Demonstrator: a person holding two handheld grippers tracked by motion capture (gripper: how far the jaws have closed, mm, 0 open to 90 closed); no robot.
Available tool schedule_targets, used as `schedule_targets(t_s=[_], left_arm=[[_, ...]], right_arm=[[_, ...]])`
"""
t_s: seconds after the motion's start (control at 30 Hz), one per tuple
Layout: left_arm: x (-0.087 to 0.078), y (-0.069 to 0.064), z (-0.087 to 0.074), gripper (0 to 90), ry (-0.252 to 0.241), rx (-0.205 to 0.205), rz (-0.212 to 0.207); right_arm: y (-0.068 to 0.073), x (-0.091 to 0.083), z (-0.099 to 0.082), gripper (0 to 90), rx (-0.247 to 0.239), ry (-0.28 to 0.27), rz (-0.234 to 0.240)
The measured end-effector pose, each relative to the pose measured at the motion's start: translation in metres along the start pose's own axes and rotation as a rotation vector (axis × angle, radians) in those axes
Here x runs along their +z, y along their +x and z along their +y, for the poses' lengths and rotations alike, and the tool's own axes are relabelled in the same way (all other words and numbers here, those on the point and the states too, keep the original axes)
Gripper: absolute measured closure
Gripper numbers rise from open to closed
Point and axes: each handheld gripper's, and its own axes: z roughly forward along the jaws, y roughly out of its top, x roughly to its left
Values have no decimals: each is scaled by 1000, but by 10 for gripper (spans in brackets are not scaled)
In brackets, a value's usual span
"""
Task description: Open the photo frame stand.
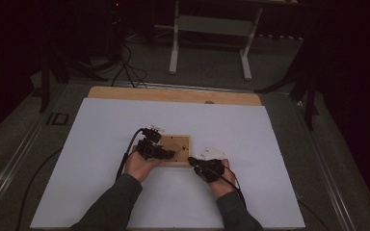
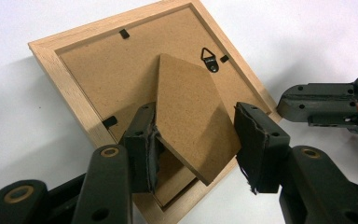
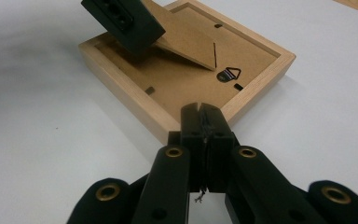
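A wooden picture frame lay face down on the white sheet near mid-table, its brown fibreboard back up. The left gripper straddled the lifted fibreboard stand (one pad touching its edge, the other just clear), jaws apart. The right gripper, clenched on nothing, rested against the frame's corner. Small black clips and a triangular hanger dotted the back; bare sheet lay all around.

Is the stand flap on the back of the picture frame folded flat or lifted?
Lifted: the stand flap angles up off the picture frame backing, between the left gripper jaws.
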Motion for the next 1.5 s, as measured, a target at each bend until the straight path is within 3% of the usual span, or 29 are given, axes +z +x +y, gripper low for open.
schedule_targets(t_s=[0.33,0.67,1.17,1.5], left_arm=[[-1,-8,-1,531,-33,53,50],[-4,-16,-3,531,-65,114,88],[-9,-30,-11,531,-111,212,154],[-10,-35,-20,531,-157,239,179]], right_arm=[[-2,0,1,856,-2,6,4],[-5,-3,4,760,14,-4,-12],[-32,-32,25,712,85,-88,-25],[-40,-27,39,652,99,-92,-35]])
